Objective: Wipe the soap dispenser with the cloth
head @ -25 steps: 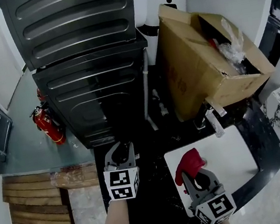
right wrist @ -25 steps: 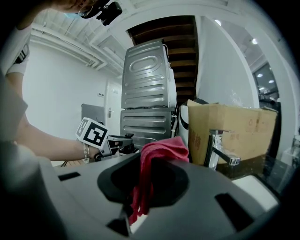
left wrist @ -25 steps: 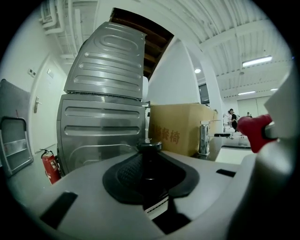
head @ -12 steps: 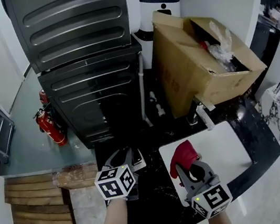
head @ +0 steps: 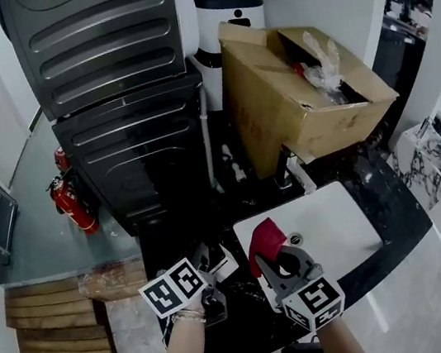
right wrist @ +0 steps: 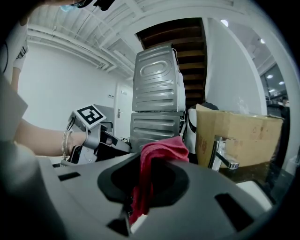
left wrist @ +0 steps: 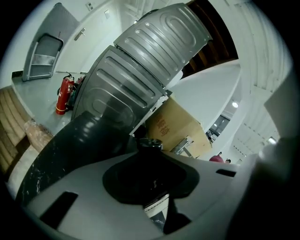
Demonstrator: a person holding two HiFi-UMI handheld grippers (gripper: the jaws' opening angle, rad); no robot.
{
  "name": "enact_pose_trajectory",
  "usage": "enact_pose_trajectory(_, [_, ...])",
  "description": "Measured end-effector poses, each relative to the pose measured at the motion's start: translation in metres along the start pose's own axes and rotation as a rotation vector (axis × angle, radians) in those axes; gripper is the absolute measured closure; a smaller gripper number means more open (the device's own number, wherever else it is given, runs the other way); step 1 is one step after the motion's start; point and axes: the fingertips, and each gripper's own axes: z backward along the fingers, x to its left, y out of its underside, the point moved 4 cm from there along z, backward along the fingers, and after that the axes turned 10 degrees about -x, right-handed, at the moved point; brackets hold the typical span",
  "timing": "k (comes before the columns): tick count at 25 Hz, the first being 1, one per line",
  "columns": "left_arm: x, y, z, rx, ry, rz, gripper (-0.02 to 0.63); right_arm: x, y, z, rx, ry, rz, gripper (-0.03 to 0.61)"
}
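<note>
At far left a red fire extinguisher (head: 71,206) is seen on the floor, beside two stacked dark grey appliances (head: 121,104). Over the black counter (head: 226,208) the left gripper (head: 206,268) is closed narrowly on the dark soap dispenser (left wrist: 150,144). The dispenser's cap is seen past the jaws, and a pale label shows low between them. Just to the right, the red cloth (head: 264,238) is clamped in the right gripper (head: 278,261). It is bunched above the jaws, apart from the dispenser, over the left rim of the white sink (head: 342,226). Behind the sink a chrome tap (head: 296,177) is set. Behind that, the open cardboard box (head: 277,116) is stuffed with crumpled clear plastic (head: 320,61), with something small and red among it.
</note>
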Motion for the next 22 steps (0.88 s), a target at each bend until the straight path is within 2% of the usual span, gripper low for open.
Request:
enact_pose_trajectory(5, [-0.009,0.004,-0.006,-0.006,-0.002,-0.024,0.523,0.003,0.012,-0.003,0.022,-0.035,-0.046,0.529])
enact_pose_trajectory(12, [-0.011,0.006,-0.006,0.001,-0.002,-0.039,0.523,0.028,0.026,-0.036,0.036,-0.157,-0.059,0.529])
enact_pose_trajectory(17, [-0.012,0.006,-0.005,0.005,0.006,-0.050,0.523,0.024,0.036,-0.048,0.080,-0.128,-0.038,0.529])
enact_pose_trajectory(22, [-0.017,0.008,-0.007,0.007,0.014,-0.073,0.522,0.022,0.057,-0.038,0.176,-0.105,0.015,0.529])
